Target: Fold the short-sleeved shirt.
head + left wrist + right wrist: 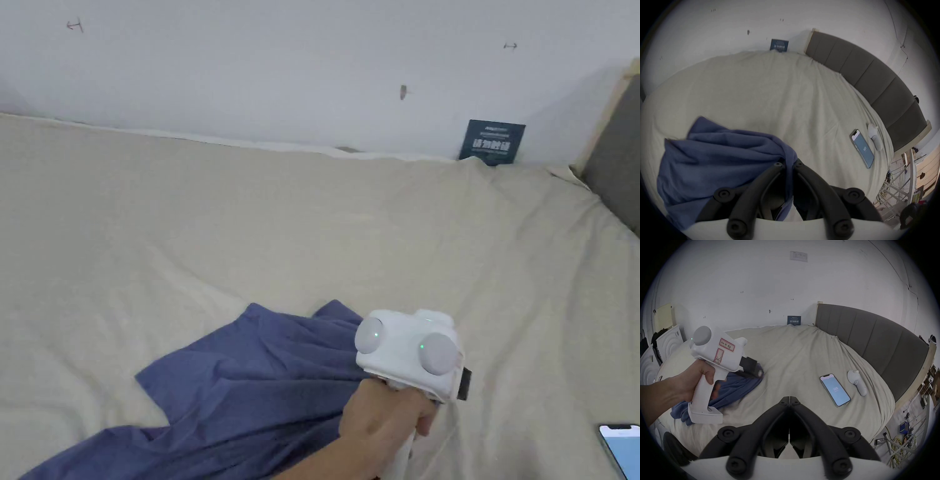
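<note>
A blue short-sleeved shirt (250,387) lies crumpled on the beige bed sheet (312,219), at the near left. A hand holds my white left gripper (409,356) over the shirt's right edge. In the left gripper view, the left gripper (788,164) is shut on a bunched fold of the shirt (718,159), lifting it a little. The right gripper view shows that left gripper (759,373) from the side, with the shirt (737,386) hanging below it. My right gripper (789,398) is shut with nothing between its jaws, hovering above bare sheet to the right of the shirt.
A phone (835,389) with a lit screen lies on the sheet to the right, beside a white controller (856,381). A grey padded headboard (867,340) bounds the bed's right side. The white wall with a small dark sign (492,141) bounds the far side.
</note>
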A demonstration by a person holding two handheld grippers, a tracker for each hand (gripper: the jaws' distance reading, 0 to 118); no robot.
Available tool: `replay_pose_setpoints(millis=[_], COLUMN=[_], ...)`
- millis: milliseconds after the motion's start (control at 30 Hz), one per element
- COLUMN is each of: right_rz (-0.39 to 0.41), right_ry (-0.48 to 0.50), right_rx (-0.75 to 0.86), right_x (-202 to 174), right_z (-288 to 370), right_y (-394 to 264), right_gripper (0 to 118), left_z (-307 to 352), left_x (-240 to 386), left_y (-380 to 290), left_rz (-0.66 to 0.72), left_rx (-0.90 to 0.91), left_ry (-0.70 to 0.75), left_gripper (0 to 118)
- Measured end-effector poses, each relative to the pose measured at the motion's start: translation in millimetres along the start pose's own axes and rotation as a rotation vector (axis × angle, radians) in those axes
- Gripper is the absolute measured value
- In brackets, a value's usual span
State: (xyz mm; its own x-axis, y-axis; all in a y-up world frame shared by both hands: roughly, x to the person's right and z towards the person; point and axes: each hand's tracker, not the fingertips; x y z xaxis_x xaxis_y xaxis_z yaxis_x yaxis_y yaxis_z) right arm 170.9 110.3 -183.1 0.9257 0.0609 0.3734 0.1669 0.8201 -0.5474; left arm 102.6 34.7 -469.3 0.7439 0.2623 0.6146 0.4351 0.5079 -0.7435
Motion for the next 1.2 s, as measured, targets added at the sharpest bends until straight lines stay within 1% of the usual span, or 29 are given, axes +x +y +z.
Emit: replay_pose_setpoints(millis=[33,67,100,133,167,233,267,400,433,467,500,533,567,600,633,667,733,800,833,867,900,933,967,1000,1033,1067,1100,1133,1200], right_rz=[0.005,0.007,0.007,0.006,0.001,-0.004,-0.003,0.023,0.025,0.027,0.027,0.026,0.027,0.033,0.038,0.043,0.049,0.072,0.083,0.092,0.099,0.106,0.111,0.117,0.125,0.132,0.134,0.135,0.138], right_ry=[0.012,0.023,0.028,0.042,0.054,0.084,0.104,0.179,0.196,0.21,0.227,0.245,0.257,0.271,0.277,0.29,0.313,0.319,0.319,0.321,0.323,0.327,0.329,0.325,0.32,0.313,0.308,0.305,0.305], right_rx=[-0.01,-0.014,-0.016,-0.015,-0.008,0.004,0.01,0.042,0.042,0.038,0.035,0.029,0.024,0.021,0.016,0.009,0.002,-0.013,-0.017,-0.022,-0.027,-0.036,-0.041,-0.046,-0.053,-0.062,-0.074,-0.085,-0.105], right_x=[-3,-6,-9,-13,-18,-30,-36,-62,-69,-77,-84,-91,-98,-106,-113,-120,-131,-141,-145,-149,-151,-153,-155,-156,-158,-159,-159,-159,-160], right_z=[-1,-2,-1,0,3,13,19,45,48,51,54,57,59,61,63,65,67,67,67,66,65,64,62,60,58,55,52,49,43], right_y=[-1,-1,-2,-2,-2,-1,0,-5,-6,-7,-9,-10,-11,-13,-14,-15,-16,-17,-17,-17,-17,-18,-19,-20,-22,-23,-24,-25,-26], right_gripper=[0,0,0,0,0,0,0,0,0,0,0,0,0,0,0,0,0,0,0,0,0,0,0,0,0,0,0,0,0], left_z=[5,15,34,50,73,124,147,241,262,279,294,308,317,323,331,333,332,326,322,317,308,293,286,274,261,250,237,242,228], left_x=[-3,-8,-20,-30,-33,-51,-66,-131,-150,-170,-188,-206,-220,-233,-243,-252,-265,-271,-276,-279,-281,-286,-287,-270,-264,-257,-250,-285,-281], left_y=[-3,-10,-14,-16,-22,-41,-52,-129,-148,-171,-189,-209,-227,-245,-260,-272,-286,-294,-292,-289,-284,-277,-271,-286,-292,-296,-301,-254,-251], left_rz=[-0.002,-0.009,-0.046,-0.056,-0.056,-0.045,-0.063,-0.068,-0.054,-0.029,0.03,0.087,0.135,0.179,0.169,0.181,0.222,0.269,0.284,0.279,0.251,0.223,0.1,0.062,0.099,0.08,0.082,0.062,0.037], left_rx=[0.003,-0.001,0.09,0.057,0.053,0.109,0.105,0.186,0.204,0.206,0.196,0.194,0.183,0.179,0.179,0.143,0.114,0.12,0.121,0.147,0.135,0.106,0.158,0.134,0.102,0.103,0.086,0.075,0.038], left_ry=[0.031,0.034,-0.019,0.017,0.018,-0.002,0.006,0.176,0.247,0.307,0.33,0.32,0.318,0.343,0.418,0.459,0.437,0.354,0.328,0.312,0.322,0.308,0.347,0.327,0.332,0.348,0.329,0.322,0.359], left_gripper=[76,118,111,107,110,111,111,109,107,104,95,57,7,0,0,0,0,0,35,94,118,115,115,115,115,115,115,115,115])
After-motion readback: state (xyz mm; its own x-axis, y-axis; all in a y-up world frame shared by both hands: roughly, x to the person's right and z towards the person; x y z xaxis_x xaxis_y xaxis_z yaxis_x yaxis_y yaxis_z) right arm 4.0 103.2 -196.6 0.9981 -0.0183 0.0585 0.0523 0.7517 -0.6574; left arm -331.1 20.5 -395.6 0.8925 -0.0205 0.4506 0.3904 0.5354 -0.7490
